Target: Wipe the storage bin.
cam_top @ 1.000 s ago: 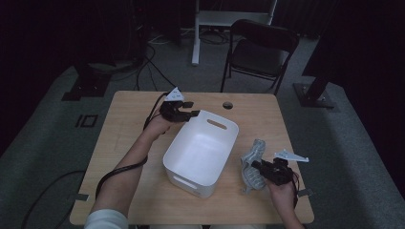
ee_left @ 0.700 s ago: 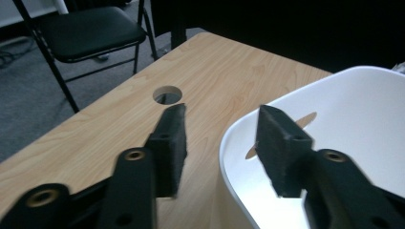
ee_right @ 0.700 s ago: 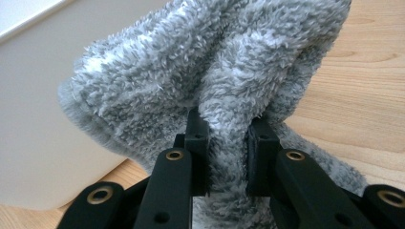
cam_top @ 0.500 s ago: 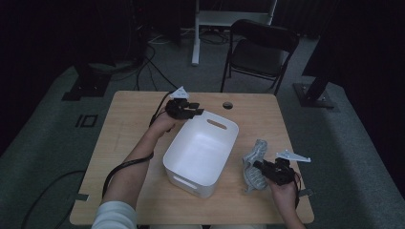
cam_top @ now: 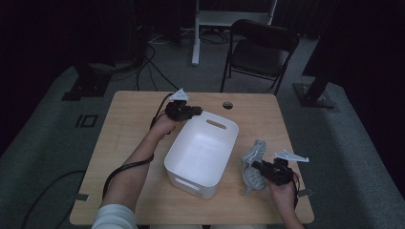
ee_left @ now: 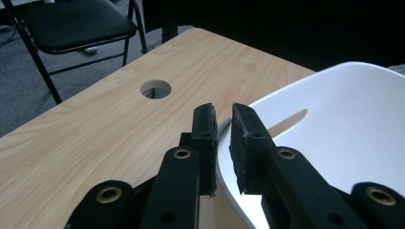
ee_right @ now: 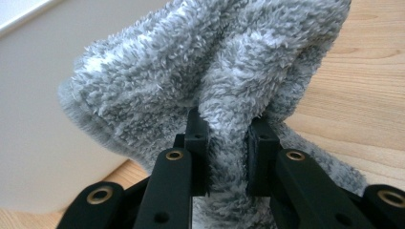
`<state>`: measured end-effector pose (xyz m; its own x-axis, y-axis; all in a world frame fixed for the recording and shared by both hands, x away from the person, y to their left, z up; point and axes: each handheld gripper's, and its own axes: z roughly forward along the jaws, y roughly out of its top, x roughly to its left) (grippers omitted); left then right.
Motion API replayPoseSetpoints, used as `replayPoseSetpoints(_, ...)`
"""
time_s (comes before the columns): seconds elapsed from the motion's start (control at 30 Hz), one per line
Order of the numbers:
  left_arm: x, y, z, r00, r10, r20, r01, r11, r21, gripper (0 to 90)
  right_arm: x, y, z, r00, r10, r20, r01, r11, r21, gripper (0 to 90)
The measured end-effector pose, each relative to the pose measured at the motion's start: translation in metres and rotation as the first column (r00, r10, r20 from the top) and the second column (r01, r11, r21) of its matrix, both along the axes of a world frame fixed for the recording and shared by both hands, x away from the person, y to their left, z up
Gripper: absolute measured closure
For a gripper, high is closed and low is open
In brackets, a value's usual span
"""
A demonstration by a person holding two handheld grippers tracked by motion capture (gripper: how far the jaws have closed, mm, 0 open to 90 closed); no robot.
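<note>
Fluffy grey towel (ee_right: 210,71), bunched and mottled, is pinched in the right claw (ee_right: 228,143) at lower right; the left claw (ee_left: 223,143), just closing, clamps the white bin (cam_top: 217,143) rim

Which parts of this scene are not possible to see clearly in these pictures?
- Grey towel: right gripper view, its lower end is hidden behind the right gripper.
- White bin: high view, its far outer wall is hidden by its own rim.
- Bin rim: left gripper view, the left gripper covers the pinched stretch.

Hand-held gripper (ee_right: 228,143) pinching a fluffy grey towel (ee_right: 215,71), white bin (ee_right: 38,119) beside; wooden table (ee_right: 363,95) beneath
</note>
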<state>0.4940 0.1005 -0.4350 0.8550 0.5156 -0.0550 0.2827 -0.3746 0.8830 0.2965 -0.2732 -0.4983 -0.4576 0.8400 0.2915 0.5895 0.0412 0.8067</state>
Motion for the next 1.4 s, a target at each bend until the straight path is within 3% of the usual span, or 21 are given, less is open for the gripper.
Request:
replayPoseSetpoints(0.3, -0.013, 0.011, -0.001, 0.9998, -0.003, 0.019, 0.003, 1.0, 0.007, 83.5, -0.001, 0.002, 0.001, 1.0, 0.0, 0.003, 0.0, 1.0, -0.001, 75.4)
replayPoseSetpoints(0.4, -0.011, 0.008, -0.001, 0.9998, -0.009, 0.017, 0.009, 0.9999, 0.01, 77.8, -0.001, 0.003, 0.002, 1.0, 0.001, 0.007, -0.001, 1.0, 0.0, 75.4)
replayPoseSetpoints(0.43, -0.01, 0.007, -0.002, 1.0, -0.002, 0.007, 0.001, 0.9998, 0.022, 69.8, -0.001, 0.003, 0.002, 1.0, 0.003, 0.009, -0.003, 1.0, -0.002, 75.4)
replayPoseSetpoints(0.47, -0.008, 0.005, -0.003, 0.9999, -0.007, -0.014, 0.007, 0.9995, 0.03, 69.9, -0.002, 0.003, 0.002, 1.0, 0.002, 0.008, -0.002, 1.0, -0.001, 75.4)
replayPoseSetpoints(0.63, -0.006, 0.001, -0.007, 0.999, -0.04, -0.021, 0.04, 0.9991, 0.015, 72.3, 0.0, 0.001, 0.0, 1.0, -0.001, 0.001, 0.001, 1.0, -0.002, 75.4)
replayPoseSetpoints(0.77, -0.008, 0.004, -0.008, 0.9994, -0.033, -0.013, 0.033, 0.9994, 0.009, 76.4, 0.001, 0.002, -0.002, 1.0, 0.001, -0.002, -0.001, 1.0, -0.002, 75.4)
replayPoseSetpoints(0.97, -0.016, 0.019, -0.008, 1.0, 0.0, -0.008, 0.0, 1.0, 0.01, 80.2, 0.001, 0.003, -0.001, 1.0, -0.002, -0.002, 0.002, 1.0, -0.002, 75.5)
replayPoseSetpoints(1.23, -0.028, 0.043, -0.011, 0.9964, 0.085, -0.003, -0.085, 0.9962, -0.02, 80.6, 0.001, 0.001, 0.001, 0.9999, -0.012, 0.001, 0.012, 1.0, 0.008, 75.4)
replayPoseSetpoints(1.3, -0.028, 0.046, -0.011, 0.9958, 0.091, -0.003, -0.091, 0.9953, -0.032, 75.9, 0.001, 0.001, 0.001, 0.9999, -0.012, 0.001, 0.012, 1.0, 0.009, 75.4)
replayPoseSetpoints(1.4, -0.026, 0.048, -0.009, 0.9955, 0.094, 0.001, -0.094, 0.9944, -0.049, 59.7, 0.001, 0.002, 0.001, 1.0, -0.009, 0.002, 0.009, 1.0, 0.008, 75.4)
